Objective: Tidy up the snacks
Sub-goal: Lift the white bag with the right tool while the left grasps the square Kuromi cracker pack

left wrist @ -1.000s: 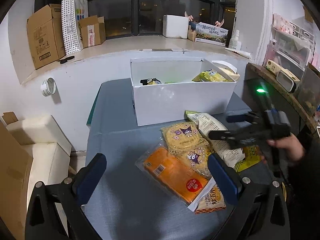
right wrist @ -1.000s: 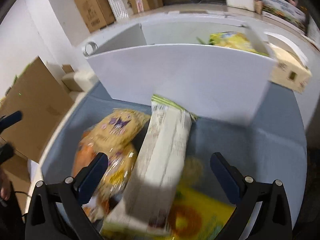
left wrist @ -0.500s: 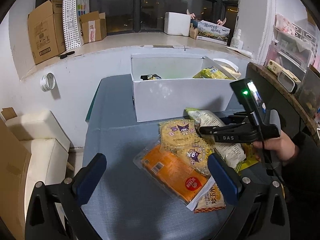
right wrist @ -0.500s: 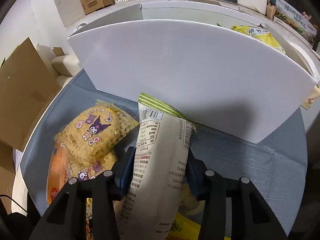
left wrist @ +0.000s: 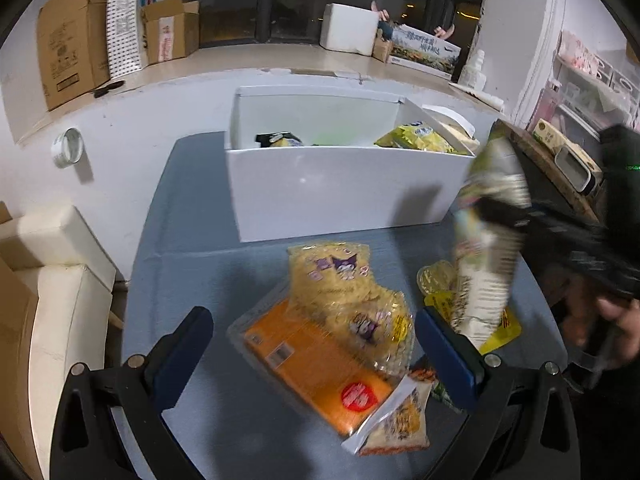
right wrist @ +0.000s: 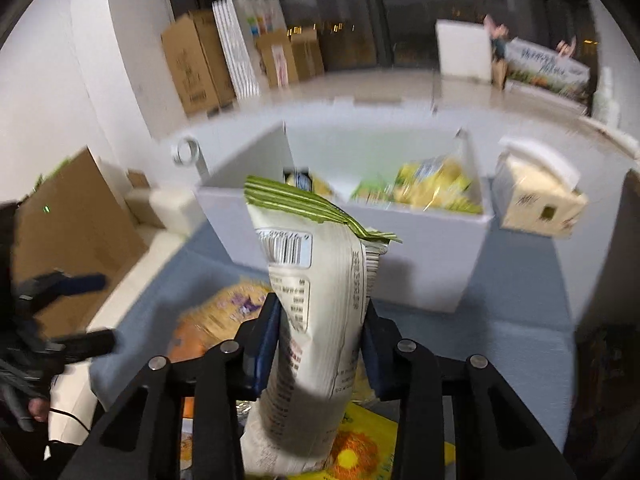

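Note:
My right gripper is closing its jaws on a long white snack bag with a green striped top, and both pads press its sides. The bag hangs lifted above the blue-grey table, in front of the white box. My left gripper stands open over the snack pile with nothing between its pads. Under it lie an orange pack, yellow cartoon-print bags and a small packet. A yellow pack lies below the lifted bag. The white box holds several snacks.
Cardboard boxes line the window ledge behind the table. A tape roll hangs on the wall and a cream sofa stands at the left. A small carton sits right of the white box. A person's hand holds the right gripper.
The right gripper went from open to shut around the white bag and raised it off the table. The left gripper moved in closer to the pile.

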A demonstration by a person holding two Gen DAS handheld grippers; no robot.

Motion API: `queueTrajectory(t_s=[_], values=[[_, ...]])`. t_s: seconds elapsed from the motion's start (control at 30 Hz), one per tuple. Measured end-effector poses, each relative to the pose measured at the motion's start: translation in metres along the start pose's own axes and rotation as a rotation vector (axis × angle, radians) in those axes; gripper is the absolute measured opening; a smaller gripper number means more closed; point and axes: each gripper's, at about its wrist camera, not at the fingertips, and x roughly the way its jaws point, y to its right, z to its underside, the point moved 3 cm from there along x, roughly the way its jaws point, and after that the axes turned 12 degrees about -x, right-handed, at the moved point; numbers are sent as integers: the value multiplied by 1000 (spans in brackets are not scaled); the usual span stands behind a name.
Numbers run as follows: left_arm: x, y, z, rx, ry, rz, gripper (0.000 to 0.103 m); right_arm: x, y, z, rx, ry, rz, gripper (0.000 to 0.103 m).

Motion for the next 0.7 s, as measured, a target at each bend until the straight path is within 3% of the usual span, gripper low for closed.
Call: queueTrajectory(t_s=[0.3, 0.5, 0.7], values=[[52, 22, -18, 20, -62, -2, 103, -89, 2, 14, 43, 182, 69, 34], [100, 26, -29, 8, -142, -61, 103, -127, 4, 37, 66, 219, 155, 34], [131, 29, -28, -4, -226, -116, 103, -137, 11, 54, 114, 217, 158, 34]])
